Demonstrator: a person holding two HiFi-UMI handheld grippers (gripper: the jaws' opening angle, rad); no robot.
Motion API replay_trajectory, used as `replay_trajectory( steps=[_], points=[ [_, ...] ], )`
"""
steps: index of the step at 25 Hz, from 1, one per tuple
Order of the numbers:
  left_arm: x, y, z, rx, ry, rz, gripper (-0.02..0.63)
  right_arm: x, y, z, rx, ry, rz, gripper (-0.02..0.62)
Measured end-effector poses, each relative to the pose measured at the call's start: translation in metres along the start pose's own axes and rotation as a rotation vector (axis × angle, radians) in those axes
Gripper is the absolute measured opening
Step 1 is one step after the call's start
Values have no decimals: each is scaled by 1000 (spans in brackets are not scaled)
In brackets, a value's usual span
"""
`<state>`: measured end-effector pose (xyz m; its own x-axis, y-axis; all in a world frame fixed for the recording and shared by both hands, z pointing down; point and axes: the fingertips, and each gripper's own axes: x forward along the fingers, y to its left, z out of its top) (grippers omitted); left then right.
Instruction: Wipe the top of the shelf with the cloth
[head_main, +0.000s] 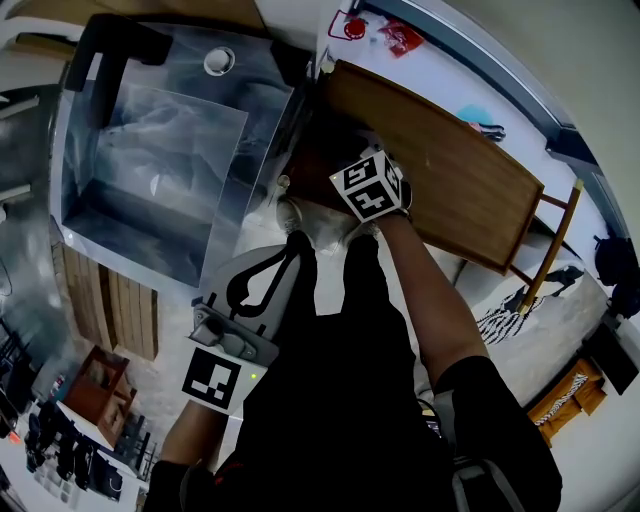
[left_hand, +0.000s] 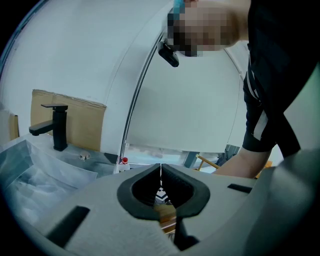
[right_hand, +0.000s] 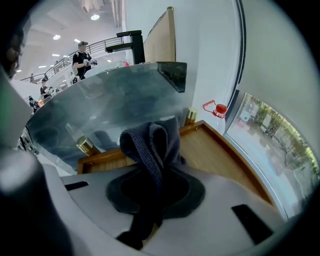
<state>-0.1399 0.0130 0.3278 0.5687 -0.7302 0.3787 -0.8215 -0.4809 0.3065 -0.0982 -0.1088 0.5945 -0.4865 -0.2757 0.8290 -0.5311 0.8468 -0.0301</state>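
1. At far left, a steel sink (head_main: 140, 160) with a black faucet (head_main: 105, 45) stands beside the shelf.
2. Nearer, the left hand-held gripper (left_hand: 160, 172) is held apart from the shelf, its jaws pressed together on nothing.
3. Right of it, the right hand-held gripper (right_hand: 156, 177) is clamped on the dark grey cloth (right_hand: 150, 142), and a fold bunches up beyond the jaws.
4. That gripper is over the left end of the wooden shelf (head_main: 455, 175) top. Whether cloth touches wood cannot be told.

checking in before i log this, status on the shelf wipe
Right gripper shut on the cloth, at the shelf end by the sink. Left gripper shut, empty, held back. Nothing seen on the shelf top ahead.
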Motion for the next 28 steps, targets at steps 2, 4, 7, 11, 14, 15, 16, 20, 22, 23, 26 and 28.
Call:
replay_trajectory(
  steps=[2,4,7,11,14,15,16,20,22,23,26,28],
  points=[
    [5,-6,0,4,6,-10,25,-3,-3,-5,5,0,-2,48],
    [9,-12,-1,9,12,-20,25,-6,-7,-11,13,0,-5,48],
    [16,-21,-2,17,21,-36,25,-12,-14,-21,26,-1,-13,48],
    [25,-33,-4,26,32,-56,25,-20,-23,-35,43,-1,-25,48],
    [31,-41,-7,30,42,-70,25,-25,-29,-43,56,-4,-34,48],
    [33,-44,-8,31,44,-75,25,-27,-31,-46,60,-4,-37,48],
    [36,-46,-8,33,46,-79,25,-29,-33,-49,63,-3,-40,48],
    [43,-58,-11,36,54,-94,25,-37,-41,-62,74,-1,-53,48],
    [47,-64,-12,39,60,-102,25,-41,-45,-68,83,0,-58,48],
    [50,-67,-12,41,62,-106,25,-43,-47,-71,87,-1,-61,48],
    [56,-75,-13,48,67,-118,25,-48,-52,-80,98,-2,-66,48],
    [61,-80,-14,52,70,-126,25,-52,-56,-85,105,-3,-70,48]
  ],
)
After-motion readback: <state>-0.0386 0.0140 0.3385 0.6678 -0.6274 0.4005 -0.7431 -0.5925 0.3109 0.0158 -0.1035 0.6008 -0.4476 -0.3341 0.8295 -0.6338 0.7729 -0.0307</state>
